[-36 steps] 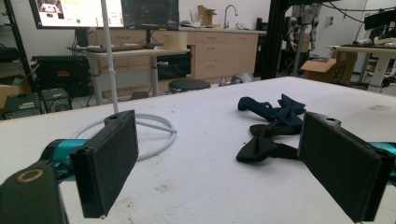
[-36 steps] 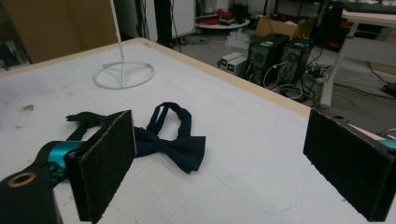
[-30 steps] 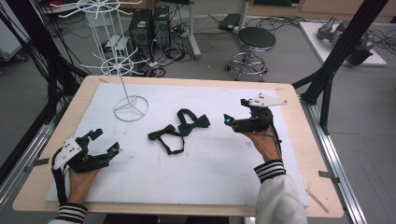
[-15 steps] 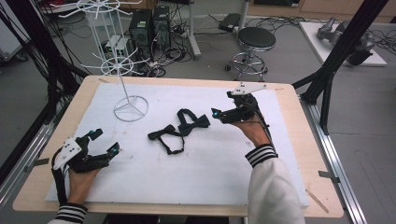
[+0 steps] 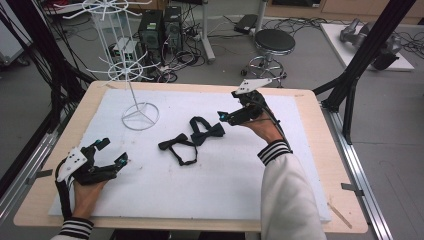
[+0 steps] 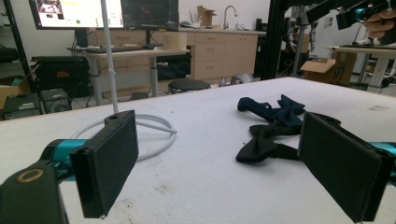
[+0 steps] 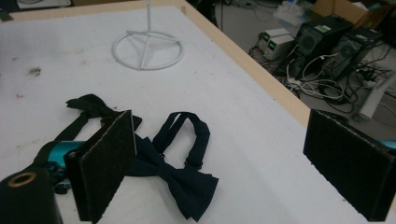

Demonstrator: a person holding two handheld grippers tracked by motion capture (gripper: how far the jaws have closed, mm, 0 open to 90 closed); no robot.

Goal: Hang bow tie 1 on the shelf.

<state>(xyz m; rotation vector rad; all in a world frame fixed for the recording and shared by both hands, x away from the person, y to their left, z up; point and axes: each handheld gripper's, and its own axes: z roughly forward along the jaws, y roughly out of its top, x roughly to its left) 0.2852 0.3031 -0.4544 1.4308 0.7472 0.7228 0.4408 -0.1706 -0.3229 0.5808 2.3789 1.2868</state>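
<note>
Jaws wide on my right gripper [image 5: 226, 118], raised over the bow ties [image 5: 192, 140], probably to pick one; left gripper [image 5: 110, 154] rests wide.

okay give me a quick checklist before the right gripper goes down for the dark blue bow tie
1. Right gripper open: ok, jaws stand wide apart in the right gripper view.
2. Right gripper empty: ok, nothing between its jaws.
3. Navy bow tie within line of approach: ok, it lies flat on the white mat below and ahead of the jaws.
4. Navy bow tie free of the black bow tie: cannot tell, their straps lie close and may overlap.
5. Left gripper out of the way: ok, it is open and low at the mat's near left corner.
6. White wire rack clear of the path: ok, it stands apart at the far left.
</note>
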